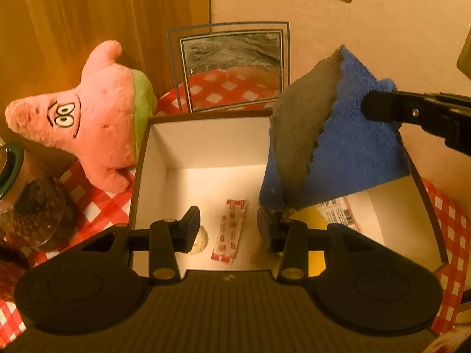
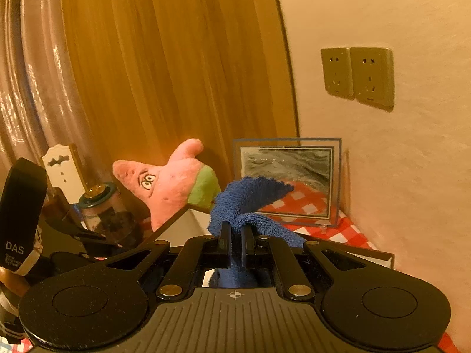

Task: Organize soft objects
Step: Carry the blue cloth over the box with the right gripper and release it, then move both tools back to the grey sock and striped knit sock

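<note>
Box (image 1: pixel 141 176): open-topped, white inside with dark walls, standing on the red-and-white checked tablecloth (image 1: pixel 97 209); everything below is placed from it.
Blue towel (image 1: pixel 347 153): hangs over the box's right half, blue fleece with a grey side folded forward; its lowest corner dips inside, just beside the left gripper's right-hand finger, and contact cannot be told.
Right gripper (image 2: pixel 234 245): jaws nearly closed, pinching a bunched fold of the towel (image 2: pixel 244 203); in the left wrist view it (image 1: pixel 368 106) comes in from the right above the box.
Left gripper (image 1: pixel 228 229): over the box's near edge, jaws wide apart, nothing between them.
Pink star plush (image 1: pixel 88 117): outside the box, leaning against its left wall, green band toward the box corner.
Sachet (image 1: pixel 229 231): red-printed, flat on the box floor, between the left gripper's fingers in view.
Leaflet (image 1: pixel 338 210): printed paper on the box floor under the towel.
Glass frame (image 1: pixel 232 67): upright behind the box, against the wall.
Jar (image 1: pixel 32 206): left of the box, beyond the plush.
</note>
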